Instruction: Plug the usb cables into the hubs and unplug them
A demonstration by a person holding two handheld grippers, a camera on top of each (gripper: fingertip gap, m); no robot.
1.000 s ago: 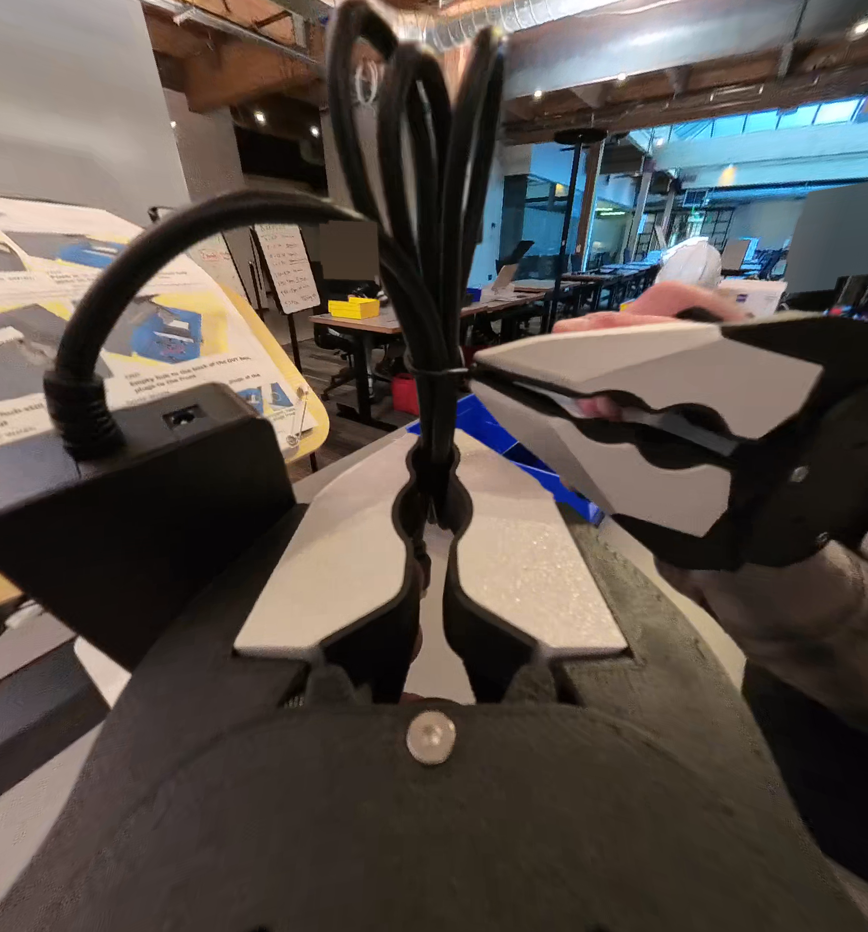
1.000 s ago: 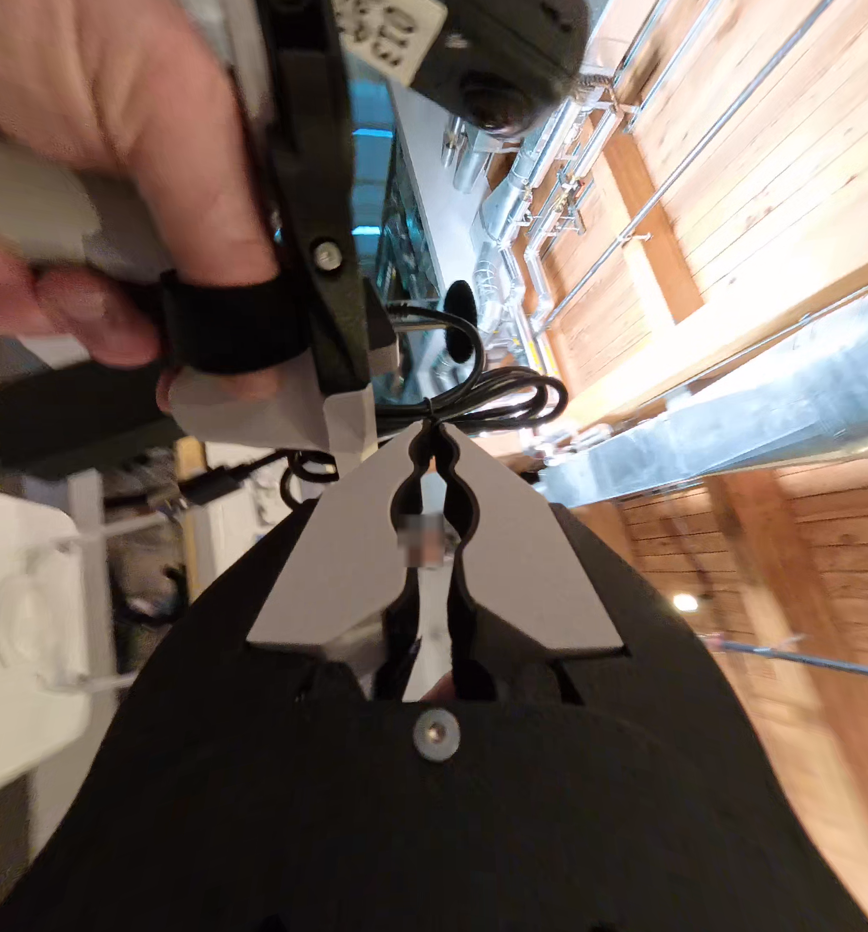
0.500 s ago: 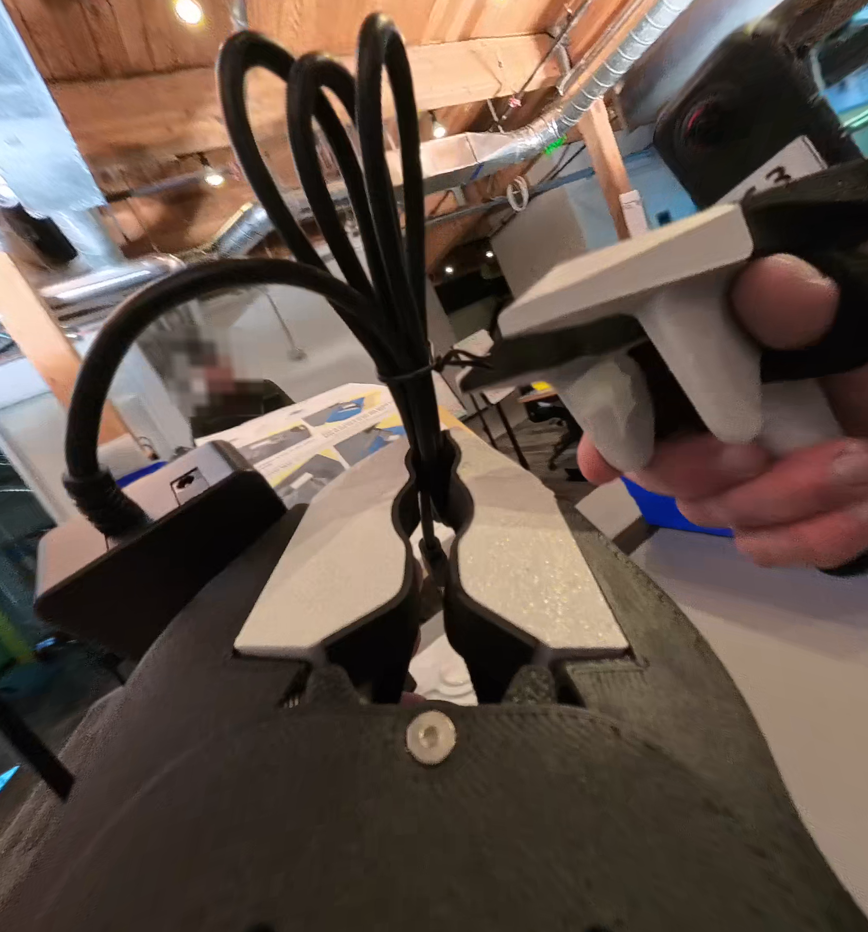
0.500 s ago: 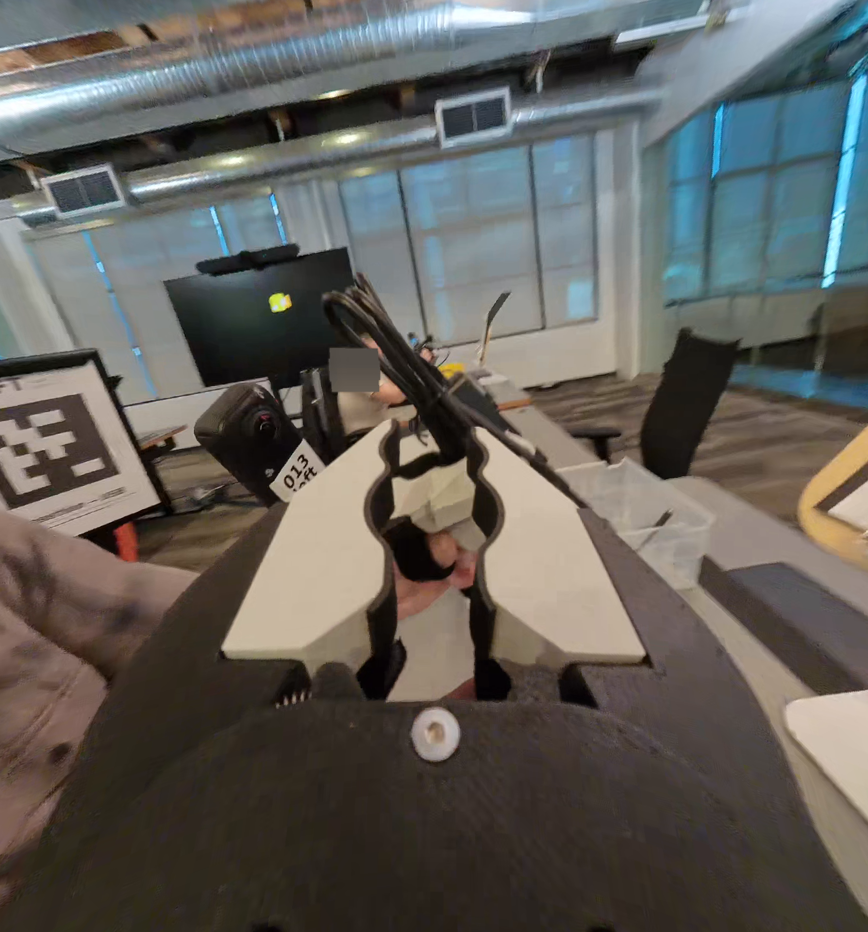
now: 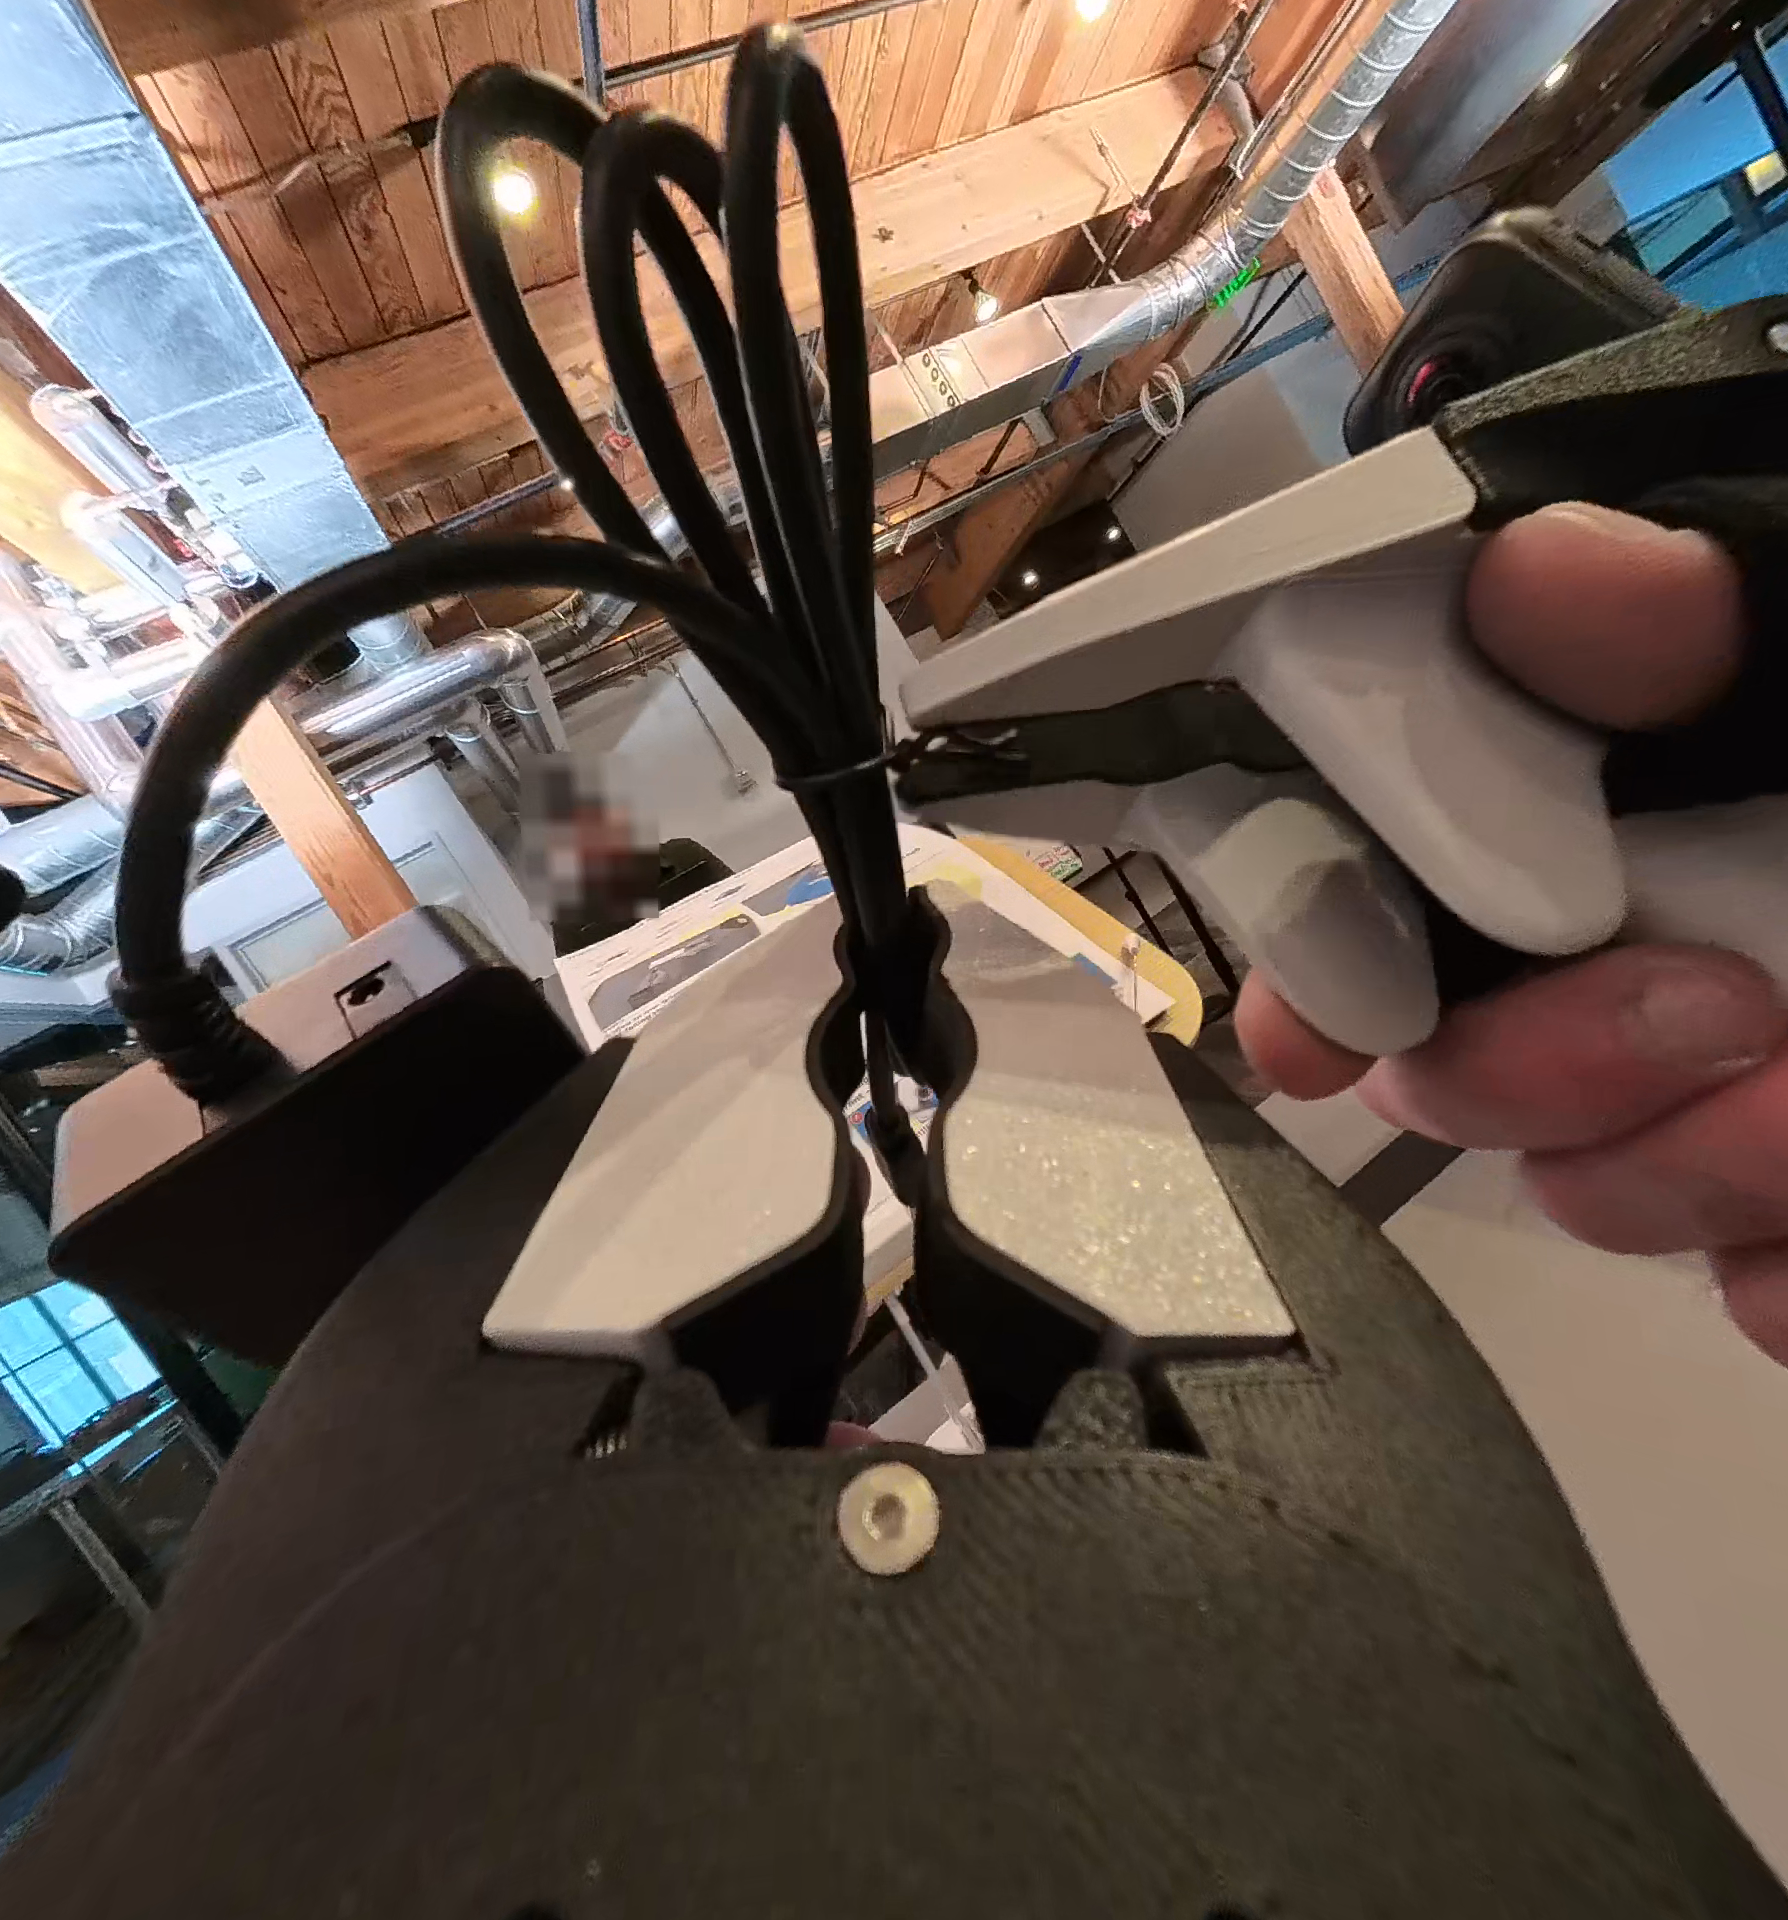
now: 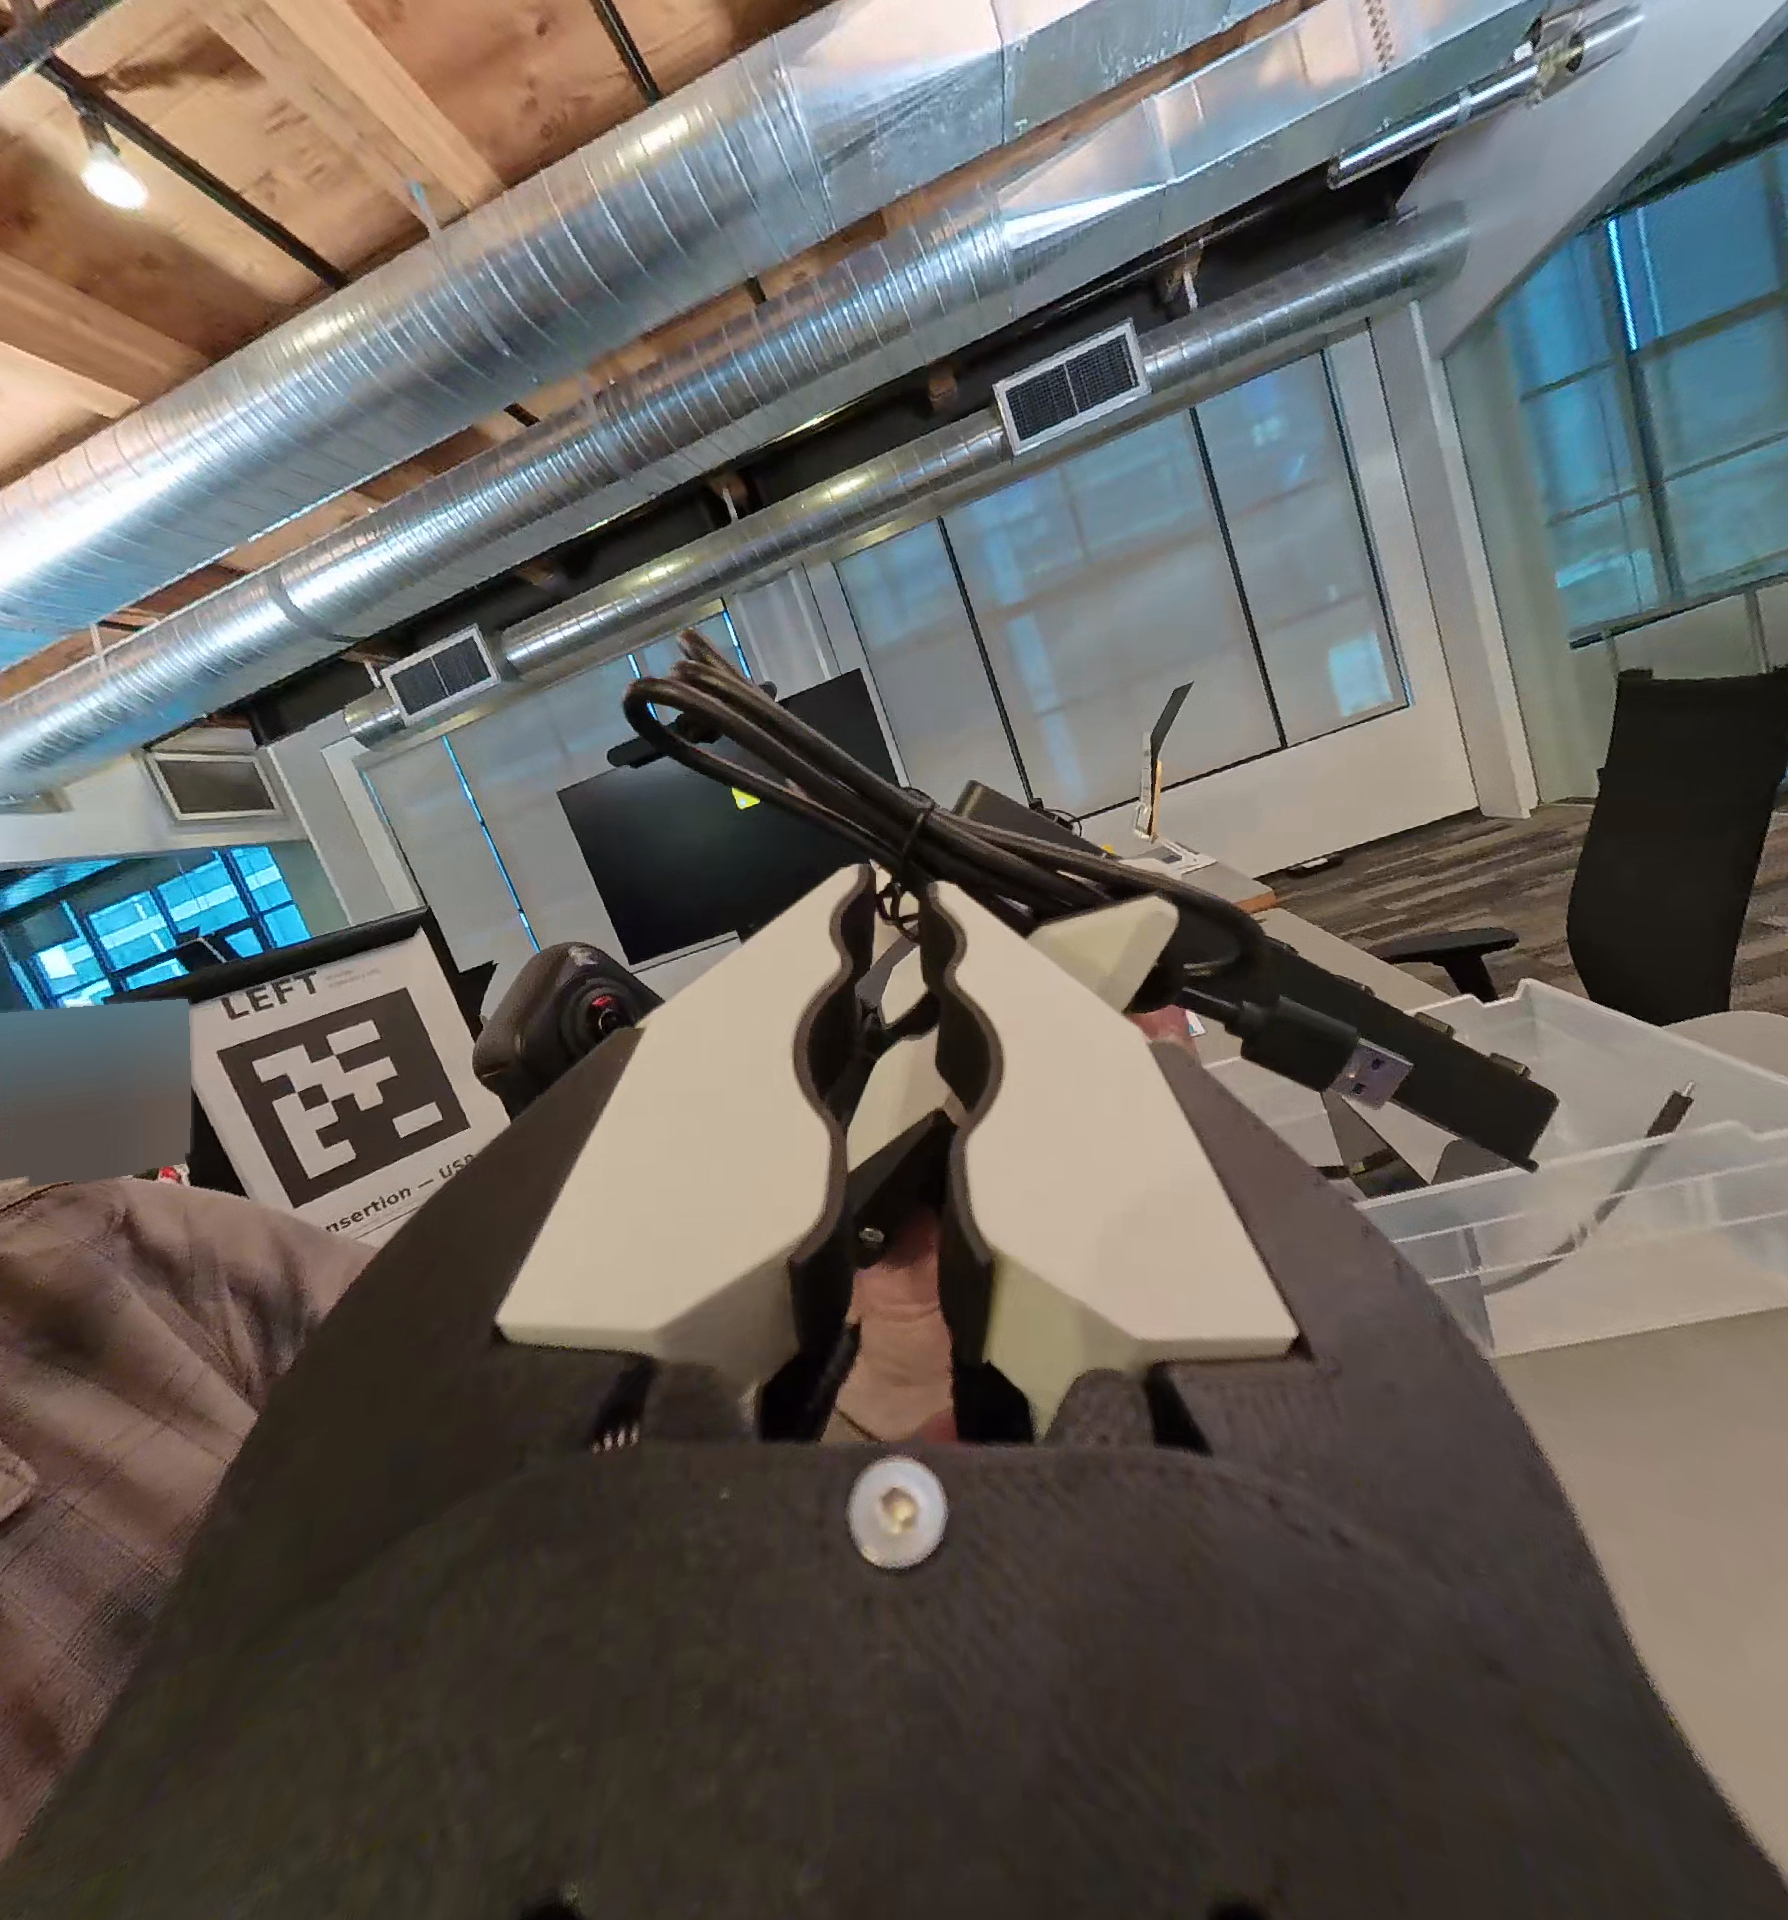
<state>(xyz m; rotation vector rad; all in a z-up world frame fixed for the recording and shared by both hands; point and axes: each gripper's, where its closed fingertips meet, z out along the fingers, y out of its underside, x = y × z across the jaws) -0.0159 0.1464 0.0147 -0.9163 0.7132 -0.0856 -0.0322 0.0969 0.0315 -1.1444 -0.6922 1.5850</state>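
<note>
My left gripper (image 5: 885,914) is shut on a bundled black USB cable (image 5: 854,831), whose loops stand up above the fingers. A thin twist tie (image 5: 828,774) binds the bundle. My right gripper (image 5: 905,758) comes in from the right, held by a hand, and is shut on the tie's twisted end. A black hub (image 5: 277,1143) hangs at the left on its thick cord. In the right wrist view my right gripper (image 6: 895,883) pinches the tie below the bundle (image 6: 994,862). The cable's USB plug (image 6: 1373,1075) lies along the hub (image 6: 1472,1091).
A clear plastic bin (image 6: 1700,1132) holding a loose cable sits on the grey table (image 6: 1648,1455) at the right. A black office chair (image 6: 1679,831) stands behind it. A marker card (image 6: 339,1091) sits on the left gripper. A yellow-edged printed board (image 5: 1129,966) lies beyond the fingers.
Both grippers have turned and tilted up towards the ceiling, carrying the bundle. The right gripper has stayed at the twist tie, and the left has kept its hold on the cable.
</note>
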